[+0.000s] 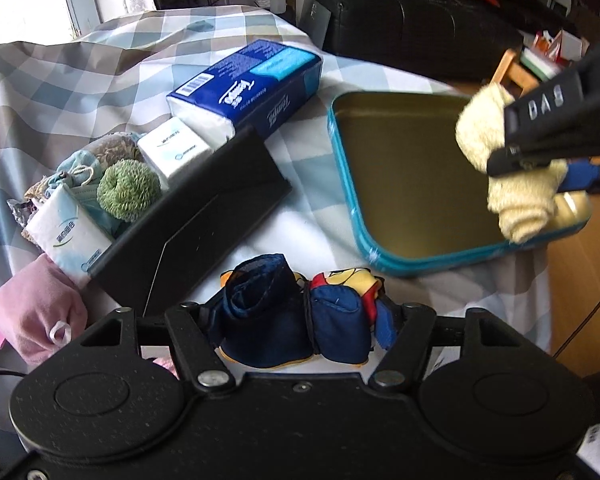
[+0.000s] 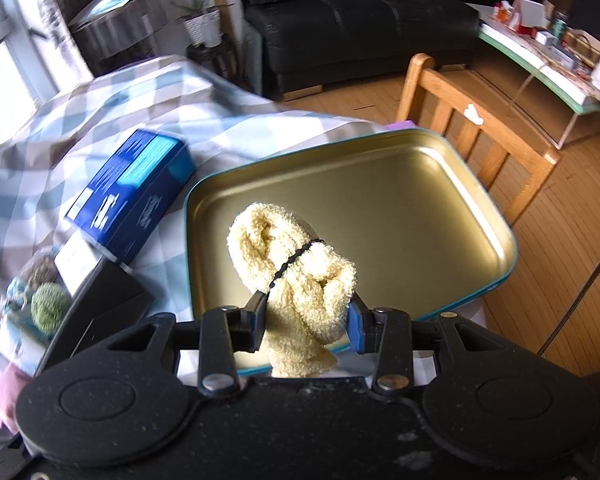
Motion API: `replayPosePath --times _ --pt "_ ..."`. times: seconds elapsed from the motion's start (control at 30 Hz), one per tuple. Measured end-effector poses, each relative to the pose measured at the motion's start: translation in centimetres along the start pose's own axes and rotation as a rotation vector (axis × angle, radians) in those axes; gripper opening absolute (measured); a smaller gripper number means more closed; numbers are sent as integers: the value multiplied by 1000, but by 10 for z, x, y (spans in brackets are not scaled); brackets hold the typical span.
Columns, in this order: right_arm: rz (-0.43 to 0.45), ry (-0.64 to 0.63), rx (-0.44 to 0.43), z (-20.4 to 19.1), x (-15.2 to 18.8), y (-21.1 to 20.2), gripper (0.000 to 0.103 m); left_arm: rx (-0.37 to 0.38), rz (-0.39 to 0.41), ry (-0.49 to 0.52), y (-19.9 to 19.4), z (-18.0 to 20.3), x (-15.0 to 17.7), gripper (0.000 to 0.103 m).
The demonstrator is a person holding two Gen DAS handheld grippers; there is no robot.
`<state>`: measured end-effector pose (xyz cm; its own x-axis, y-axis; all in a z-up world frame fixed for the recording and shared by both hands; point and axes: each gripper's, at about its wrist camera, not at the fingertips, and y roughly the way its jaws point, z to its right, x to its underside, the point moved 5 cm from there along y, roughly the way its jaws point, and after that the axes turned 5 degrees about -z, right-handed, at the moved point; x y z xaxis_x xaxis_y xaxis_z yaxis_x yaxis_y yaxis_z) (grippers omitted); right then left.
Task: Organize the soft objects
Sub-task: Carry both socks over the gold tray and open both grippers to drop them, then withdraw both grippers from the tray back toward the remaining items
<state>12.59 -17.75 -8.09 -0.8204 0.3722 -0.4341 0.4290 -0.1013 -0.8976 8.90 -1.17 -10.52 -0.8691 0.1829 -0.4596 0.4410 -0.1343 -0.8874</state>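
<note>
black box (image 1: 188, 216) of soft items, left on bench | left gripper (image 1: 300, 320) fingers clamped on navy sock bundle (image 1: 292, 312), centre | right gripper (image 2: 306, 320) fingers clamped on cream sock roll (image 2: 296, 276) above teal tin (image 2: 496, 216), right

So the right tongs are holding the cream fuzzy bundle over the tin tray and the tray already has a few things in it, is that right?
Not quite. The tin tray has nothing in it, as the right wrist view shows. The rest holds: the right tongs are shut on the cream fuzzy bundle, held over the tray.
</note>
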Motion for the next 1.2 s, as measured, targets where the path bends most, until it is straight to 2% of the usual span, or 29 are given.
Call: replayPosePath --times 0.1,0.27,0.5,0.7,0.87,0.93,1.0,1.2 --pt "14 36 17 9 -8 -1 39 4 14 8 -3 7 -17 62" --pt "49 55 93 23 -18 -1 39 11 42 45 -7 26 -46 62" --pt "89 97 110 34 -28 -7 40 27 48 86 2 57 -79 62" --pt "100 122 128 43 -31 -6 40 -4 57 132 9 75 -90 62" --pt "110 139 144 47 -34 -4 41 7 55 128 11 79 -93 63" --pt "121 147 139 48 -35 -4 45 6 52 120 12 79 -95 68" --pt "137 156 137 48 -35 -6 56 8 55 110 12 78 -97 69" --pt "172 170 149 48 -36 -10 64 -2 109 111 4 74 -99 70"
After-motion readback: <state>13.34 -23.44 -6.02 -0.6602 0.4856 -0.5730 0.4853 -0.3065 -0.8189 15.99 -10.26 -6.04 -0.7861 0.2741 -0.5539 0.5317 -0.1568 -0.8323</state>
